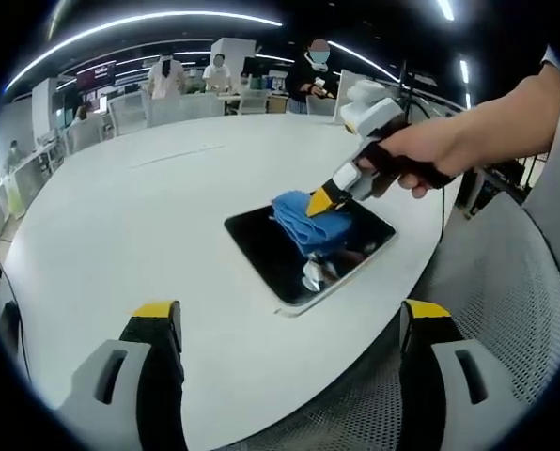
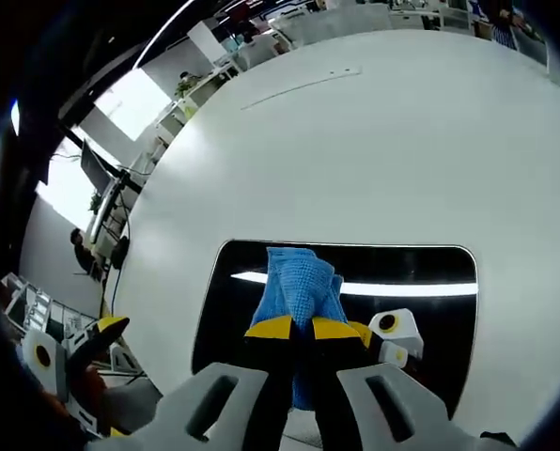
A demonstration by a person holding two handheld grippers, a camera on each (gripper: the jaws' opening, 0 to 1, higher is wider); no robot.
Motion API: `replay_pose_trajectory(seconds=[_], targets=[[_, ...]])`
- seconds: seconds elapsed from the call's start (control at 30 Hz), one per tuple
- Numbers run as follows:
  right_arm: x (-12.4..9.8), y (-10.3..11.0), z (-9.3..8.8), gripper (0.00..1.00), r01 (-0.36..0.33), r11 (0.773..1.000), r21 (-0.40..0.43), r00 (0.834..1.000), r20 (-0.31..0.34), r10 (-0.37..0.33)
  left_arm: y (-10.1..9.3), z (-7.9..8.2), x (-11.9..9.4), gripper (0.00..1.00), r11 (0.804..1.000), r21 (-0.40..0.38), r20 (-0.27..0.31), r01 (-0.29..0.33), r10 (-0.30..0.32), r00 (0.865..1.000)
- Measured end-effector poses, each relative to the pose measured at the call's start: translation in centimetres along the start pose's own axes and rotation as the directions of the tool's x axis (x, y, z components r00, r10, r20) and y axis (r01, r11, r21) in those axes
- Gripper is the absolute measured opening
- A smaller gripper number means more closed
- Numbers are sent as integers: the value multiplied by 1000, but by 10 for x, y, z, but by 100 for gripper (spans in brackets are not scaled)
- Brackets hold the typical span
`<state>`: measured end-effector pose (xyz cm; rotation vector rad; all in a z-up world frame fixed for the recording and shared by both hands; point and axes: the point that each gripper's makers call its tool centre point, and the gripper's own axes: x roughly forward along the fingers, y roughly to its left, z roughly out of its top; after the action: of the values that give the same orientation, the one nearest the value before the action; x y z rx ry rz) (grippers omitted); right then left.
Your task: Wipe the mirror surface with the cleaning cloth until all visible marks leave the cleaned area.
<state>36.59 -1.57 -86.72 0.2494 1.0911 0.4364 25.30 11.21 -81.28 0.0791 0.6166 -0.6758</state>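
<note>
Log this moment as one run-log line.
right hand-held gripper: shut on blue cloth | cloth on mirror | left hand-held gripper: open, off mirror | table: white

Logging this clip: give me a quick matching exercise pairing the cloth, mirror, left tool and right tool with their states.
Things:
1. cloth
2. mirror
3. left tool
4. right tool

States:
A. open, above the table edge
B. blue, bunched on the glass
C. shut on the cloth
D. dark, lying flat on the white table

Pairs: 1-B, 2-D, 3-A, 4-C
</note>
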Motion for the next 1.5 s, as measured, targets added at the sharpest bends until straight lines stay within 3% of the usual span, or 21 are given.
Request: replay_pose_trajectory(seconds=[0.93, 1.5], targets=[[13, -5, 27, 0, 7, 1000, -4, 1000, 13, -7, 3, -1, -1, 96, 1000, -3, -9, -13, 13, 1000], [13, -5, 29, 0, 1, 1000, -4, 1000, 17, -1, 4, -2, -1, 96, 1000, -4, -15, -18, 18, 1000]])
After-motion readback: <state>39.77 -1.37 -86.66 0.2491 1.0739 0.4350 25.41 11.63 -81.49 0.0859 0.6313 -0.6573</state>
